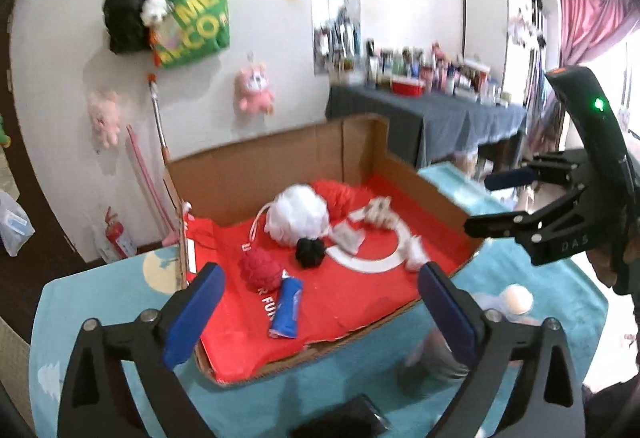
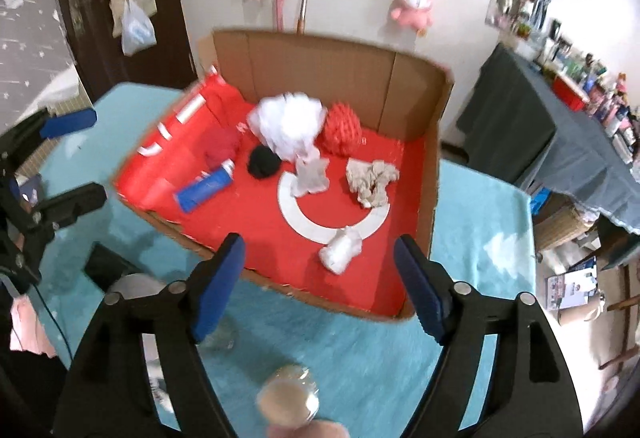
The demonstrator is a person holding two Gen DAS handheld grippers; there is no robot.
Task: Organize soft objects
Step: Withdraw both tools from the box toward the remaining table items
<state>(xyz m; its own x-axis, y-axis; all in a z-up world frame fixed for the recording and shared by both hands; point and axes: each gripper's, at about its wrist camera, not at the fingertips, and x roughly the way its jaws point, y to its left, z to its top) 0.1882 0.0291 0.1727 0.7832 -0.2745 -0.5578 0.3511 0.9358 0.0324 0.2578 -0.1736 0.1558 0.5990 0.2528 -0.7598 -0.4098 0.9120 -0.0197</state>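
Surroundings: your table (image 2: pixel 480 222) carries a teal cloth. A black flat object (image 2: pixel 106 262) lies on it near the box's left near corner. A round translucent item (image 2: pixel 288 398) lies on the cloth at the near edge, blurred, kind unclear. Beyond the table, at far right, stands a grey-draped side table (image 1: pixel 432 117) crowded with bottles; pink plush toys (image 1: pixel 254 87) and a green tote bag (image 1: pixel 196 21) hang on the far wall.

Container: one cardboard box (image 2: pixel 320 49), near wall cut low, far and right walls tall, floor lined with a red sheet (image 2: pixel 256 230).

Contents:
- white mesh pouf (image 2: pixel 288 125), far centre
- red mesh pouf (image 2: pixel 342 129), touching its right side
- dark red pouf (image 2: pixel 220 147), left
- black pompom (image 2: pixel 262 161), just near the white pouf
- blue tube (image 2: pixel 204 187), lying flat, left near
- grey rag (image 2: pixel 312 175), centre
- beige crumpled cloth (image 2: pixel 372 179), right
- white wad (image 2: pixel 340 252), nearest the low wall

Your claws: left gripper (image 1: pixel 320 298) released, nothing between the pads, above the low wall. Right gripper (image 2: pixel 320 286) likewise released and empty, over the near edge.

Open room: bare red floor at right near; teal cloth free along the right side of the box.
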